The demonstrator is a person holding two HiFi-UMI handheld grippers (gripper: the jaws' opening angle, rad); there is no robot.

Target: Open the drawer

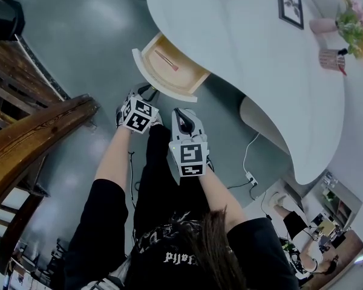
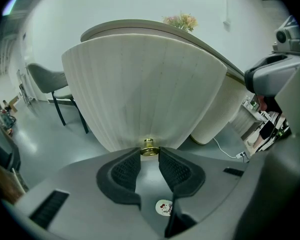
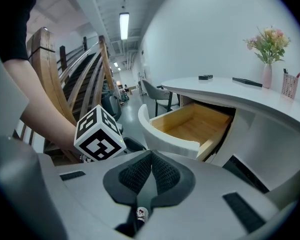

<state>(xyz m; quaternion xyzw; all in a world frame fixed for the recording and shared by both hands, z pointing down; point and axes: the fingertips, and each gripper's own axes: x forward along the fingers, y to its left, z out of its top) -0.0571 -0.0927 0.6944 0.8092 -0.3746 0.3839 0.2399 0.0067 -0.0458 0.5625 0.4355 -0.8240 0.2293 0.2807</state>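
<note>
Drawer stands well out of the bench. Left gripper jaws pinch its brass knob by the tips only, so they could slip off. Right gripper jaws together, empty.

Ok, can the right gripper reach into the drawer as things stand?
Probably yes: the drawer is pulled out with its top open, and nothing lies between it and the right gripper. The left gripper holds the front knob, off that path.

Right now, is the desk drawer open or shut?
Open. The drawer juts out from the desk, wooden inside exposed; the left claw grips its brass knob.
</note>
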